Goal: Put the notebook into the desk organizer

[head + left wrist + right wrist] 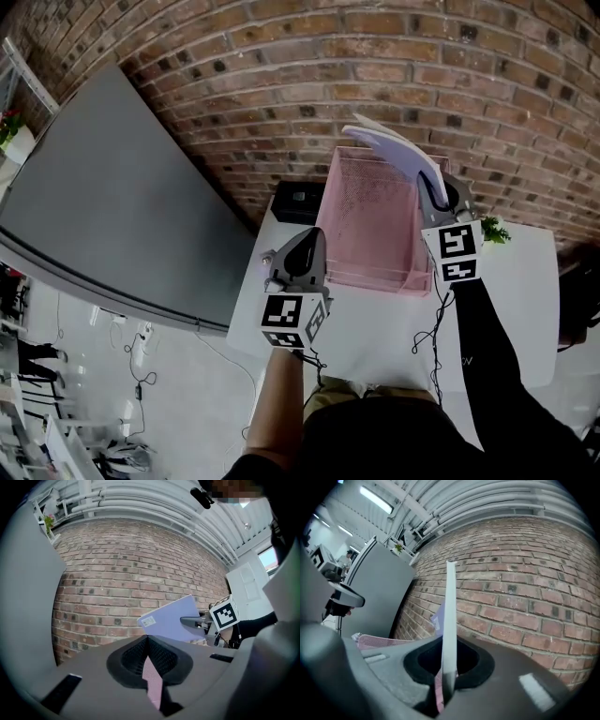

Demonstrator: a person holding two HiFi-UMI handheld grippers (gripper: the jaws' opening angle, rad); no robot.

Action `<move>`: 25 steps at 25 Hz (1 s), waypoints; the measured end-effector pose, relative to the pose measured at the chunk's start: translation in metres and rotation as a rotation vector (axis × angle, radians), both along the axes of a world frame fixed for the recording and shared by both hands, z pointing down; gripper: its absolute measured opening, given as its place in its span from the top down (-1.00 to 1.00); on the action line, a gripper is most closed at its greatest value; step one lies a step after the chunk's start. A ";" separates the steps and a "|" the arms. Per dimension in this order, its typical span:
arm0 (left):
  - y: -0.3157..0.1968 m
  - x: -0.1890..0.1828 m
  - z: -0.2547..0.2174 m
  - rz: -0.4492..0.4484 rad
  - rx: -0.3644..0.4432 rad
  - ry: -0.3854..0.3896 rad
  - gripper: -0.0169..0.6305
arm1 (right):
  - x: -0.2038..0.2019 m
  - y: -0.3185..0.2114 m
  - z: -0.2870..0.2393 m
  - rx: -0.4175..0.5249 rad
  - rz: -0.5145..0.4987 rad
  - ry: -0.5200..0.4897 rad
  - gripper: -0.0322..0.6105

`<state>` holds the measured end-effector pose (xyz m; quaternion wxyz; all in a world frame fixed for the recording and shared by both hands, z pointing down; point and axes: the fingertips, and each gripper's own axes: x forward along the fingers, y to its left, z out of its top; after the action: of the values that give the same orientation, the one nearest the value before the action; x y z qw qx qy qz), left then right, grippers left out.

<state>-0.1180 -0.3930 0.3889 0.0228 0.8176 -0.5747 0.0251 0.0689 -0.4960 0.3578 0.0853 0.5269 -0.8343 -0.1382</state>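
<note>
A pink mesh desk organizer (370,225) stands on the white table (516,300) against the brick wall. My right gripper (427,178) is shut on a lavender notebook (394,145) and holds it tilted above the organizer's back right corner. In the right gripper view the notebook (450,606) runs edge-on up from between the jaws, with the organizer (379,641) low at the left. My left gripper (314,242) is at the organizer's left wall. In the left gripper view a pink strip of that wall (152,681) is pinched between its jaws, and the notebook (168,620) shows beyond.
A large grey panel (112,206) leans at the left of the table. A black box (298,199) sits behind the organizer's left side, and a small green plant (494,231) stands at its right. Cables lie on the floor below the table's left edge.
</note>
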 end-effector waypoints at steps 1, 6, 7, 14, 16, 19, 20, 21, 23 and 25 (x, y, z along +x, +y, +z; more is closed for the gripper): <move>-0.001 0.000 0.001 -0.004 -0.003 0.003 0.92 | -0.001 -0.003 0.002 0.000 -0.002 0.017 0.81; -0.004 -0.003 -0.001 -0.016 -0.005 -0.003 0.92 | -0.009 -0.015 0.009 0.021 0.000 0.107 0.81; -0.004 -0.004 -0.002 -0.016 -0.005 -0.005 0.92 | -0.012 -0.017 0.010 0.029 0.003 0.129 0.81; -0.011 -0.008 -0.005 -0.008 -0.001 -0.009 0.93 | -0.027 -0.034 0.033 -0.021 0.040 0.302 0.81; -0.014 -0.009 -0.006 -0.007 -0.001 -0.004 0.93 | -0.036 -0.036 0.039 -0.008 0.037 0.384 0.80; -0.017 -0.011 -0.008 -0.001 -0.002 0.023 0.92 | -0.052 -0.036 0.047 0.014 0.025 0.507 0.80; -0.017 -0.011 -0.008 0.001 -0.002 0.030 0.92 | -0.056 -0.035 0.049 0.019 0.020 0.540 0.80; -0.018 -0.011 -0.008 0.004 -0.002 0.034 0.92 | -0.060 -0.035 0.051 0.021 0.013 0.569 0.80; -0.020 -0.011 -0.007 0.006 -0.003 0.036 0.92 | -0.067 -0.032 0.057 0.018 -0.002 0.618 0.80; -0.020 -0.012 -0.006 0.010 -0.004 0.035 0.93 | -0.073 -0.029 0.064 0.002 -0.020 0.652 0.80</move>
<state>-0.1301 -0.4131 0.3833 0.0347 0.8207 -0.5702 0.0120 -0.0041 -0.5251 0.4217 0.3460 0.4466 -0.7682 -0.3012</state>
